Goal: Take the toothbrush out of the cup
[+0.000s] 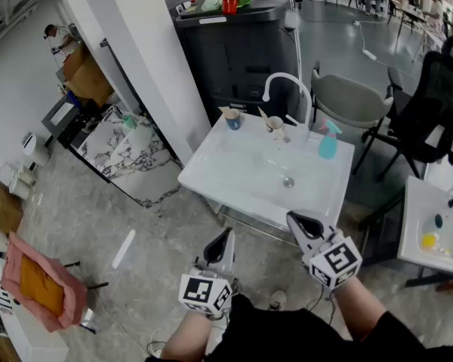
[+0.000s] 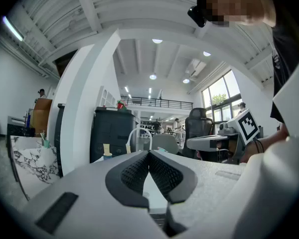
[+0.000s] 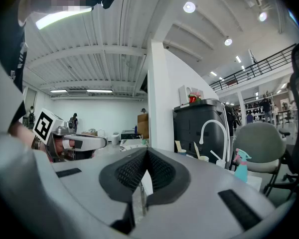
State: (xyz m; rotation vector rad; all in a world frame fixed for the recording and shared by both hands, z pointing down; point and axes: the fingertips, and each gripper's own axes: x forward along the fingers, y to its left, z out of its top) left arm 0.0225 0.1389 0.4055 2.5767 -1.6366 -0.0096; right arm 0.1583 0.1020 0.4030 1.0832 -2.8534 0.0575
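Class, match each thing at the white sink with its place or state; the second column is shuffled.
Column one:
1. teal plastic spray bottle
2. small blue cup
3. round metal drain
4. left gripper

Column two:
a. middle of the white sink basin
b. shut, empty
c. far right rim
d. far left rim

Pairs: 1-c, 2-d, 3-a, 4-b.

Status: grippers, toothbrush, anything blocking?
Left hand-held gripper and right hand-held gripper shut, empty, short of the sink. Toothbrush standing in cup beside faucet. Nothing between grippers and cup.
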